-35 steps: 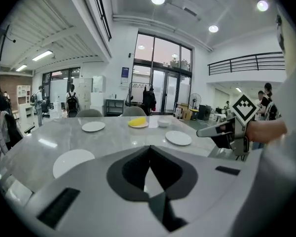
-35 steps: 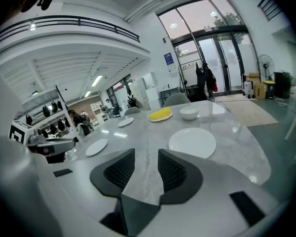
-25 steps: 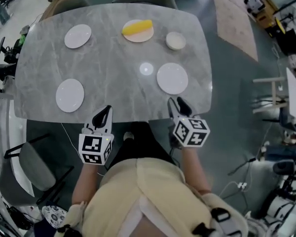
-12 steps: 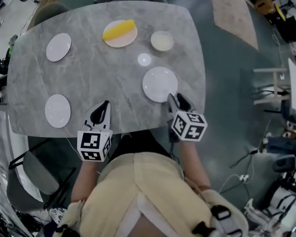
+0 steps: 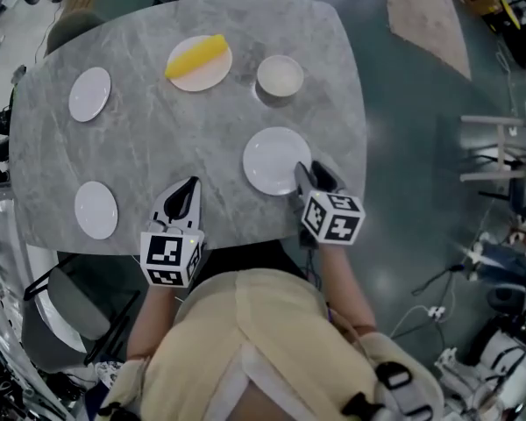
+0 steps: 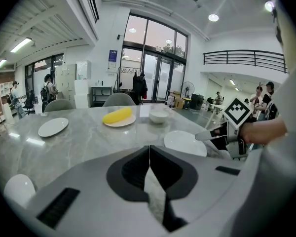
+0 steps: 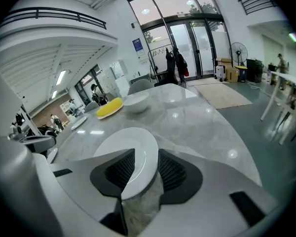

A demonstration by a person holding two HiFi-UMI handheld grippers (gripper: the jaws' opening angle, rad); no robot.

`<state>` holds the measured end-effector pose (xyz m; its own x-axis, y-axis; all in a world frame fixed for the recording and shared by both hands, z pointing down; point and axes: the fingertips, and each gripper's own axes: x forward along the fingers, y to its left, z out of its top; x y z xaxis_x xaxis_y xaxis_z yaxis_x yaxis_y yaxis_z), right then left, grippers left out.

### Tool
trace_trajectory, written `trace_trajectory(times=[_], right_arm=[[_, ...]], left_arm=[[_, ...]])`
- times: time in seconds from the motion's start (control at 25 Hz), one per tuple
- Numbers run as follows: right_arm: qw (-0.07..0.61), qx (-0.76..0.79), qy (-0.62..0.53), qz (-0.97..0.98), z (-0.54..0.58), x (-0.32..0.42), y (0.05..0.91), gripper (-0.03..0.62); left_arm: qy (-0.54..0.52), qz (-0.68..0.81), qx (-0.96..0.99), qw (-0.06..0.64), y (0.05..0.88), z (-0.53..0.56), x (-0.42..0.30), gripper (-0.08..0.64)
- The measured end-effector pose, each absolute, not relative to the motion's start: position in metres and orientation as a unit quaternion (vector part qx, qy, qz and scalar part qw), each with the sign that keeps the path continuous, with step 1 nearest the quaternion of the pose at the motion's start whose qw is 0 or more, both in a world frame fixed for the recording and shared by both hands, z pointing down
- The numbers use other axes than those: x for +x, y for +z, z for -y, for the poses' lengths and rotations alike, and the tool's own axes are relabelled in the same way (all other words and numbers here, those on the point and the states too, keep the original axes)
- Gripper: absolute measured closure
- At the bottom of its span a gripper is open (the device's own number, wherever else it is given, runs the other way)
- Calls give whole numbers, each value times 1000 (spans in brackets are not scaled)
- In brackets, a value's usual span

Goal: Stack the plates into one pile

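1. Right gripper view: white plate (image 7: 121,144) at centre, its near rim between the parted jaws of the right gripper (image 7: 144,157).
2. Left gripper (image 6: 149,149): jaws pressed together, empty.
3. Head view, left: two bare plates (image 5: 89,93) (image 5: 96,210); top: yellow item (image 5: 195,55) on a serving plate (image 5: 206,75), beside an empty bowl (image 5: 280,75).

Daylight is pouring in through the tall glass doors (image 6: 155,68), and round ceiling lamps (image 6: 213,18) are adding to it, so both my gripper views are looking bright. The marble table (image 7: 187,117) is throwing back small glints, and the white plate (image 7: 123,147) is nearly washing out. Fisheye bending is curving everything towards black corners. My head view is looking dimmer, greyer and slightly soft.
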<state>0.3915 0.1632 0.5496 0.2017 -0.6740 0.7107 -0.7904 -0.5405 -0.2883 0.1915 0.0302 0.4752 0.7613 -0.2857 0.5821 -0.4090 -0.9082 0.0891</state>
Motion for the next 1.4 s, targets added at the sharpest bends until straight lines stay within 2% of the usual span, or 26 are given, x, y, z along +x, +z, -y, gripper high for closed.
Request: trace_trajectory(times=[0.48,0.88,1.16,1.4], right_arm=[[81,754,443,479,-158,395,559,466],[123,777,409,462,-161,398,557,480],[118,780,406,461,-161,399,559,484],[88,777,404,475,-157,402,552,507]], left_arm=[[308,201,924,110,480,-21,212,555],[316,209,919,109,480,-17,218,555],[311,220,918,108,482,-13,218,555],[303,239,916,110,479,-9,206,557]])
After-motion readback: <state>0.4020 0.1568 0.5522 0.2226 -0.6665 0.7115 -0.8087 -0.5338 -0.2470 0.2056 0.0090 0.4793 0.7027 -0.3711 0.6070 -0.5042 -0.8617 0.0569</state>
